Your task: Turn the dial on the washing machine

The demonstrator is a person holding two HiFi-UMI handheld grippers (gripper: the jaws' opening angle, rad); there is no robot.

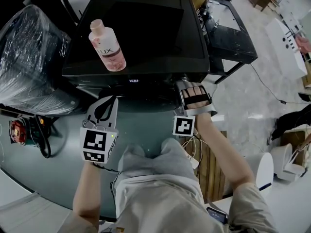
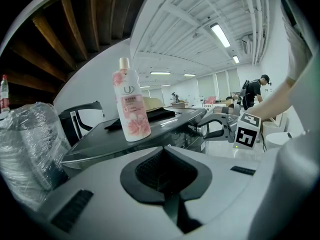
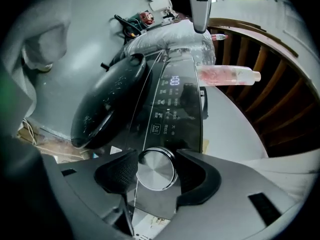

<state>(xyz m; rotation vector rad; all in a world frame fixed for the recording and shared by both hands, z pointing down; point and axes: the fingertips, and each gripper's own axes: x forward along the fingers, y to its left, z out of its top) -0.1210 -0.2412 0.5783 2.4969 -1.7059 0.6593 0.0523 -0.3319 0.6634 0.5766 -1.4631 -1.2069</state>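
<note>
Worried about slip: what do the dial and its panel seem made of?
The dial looks like brushed metal, or metal-look plastic: silver face, fine grain, bright rim. The control panel looks like glossy dark glass or plastic: it shows reflections and lit digits.

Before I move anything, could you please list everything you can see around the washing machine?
washing machine: one, black, centre, ahead of the person
dial: one, silver, on the machine's front panel
lit display: one, white digits, on the panel beyond the dial
bottle: one, pink, standing on the machine's top, left side
plastic-wrapped bundle: one, clear wrap over dark contents, left of the machine
left gripper: one, grey, fingers together and empty, in front of the machine
right gripper: one, grey, fingers closed on the dial
</note>
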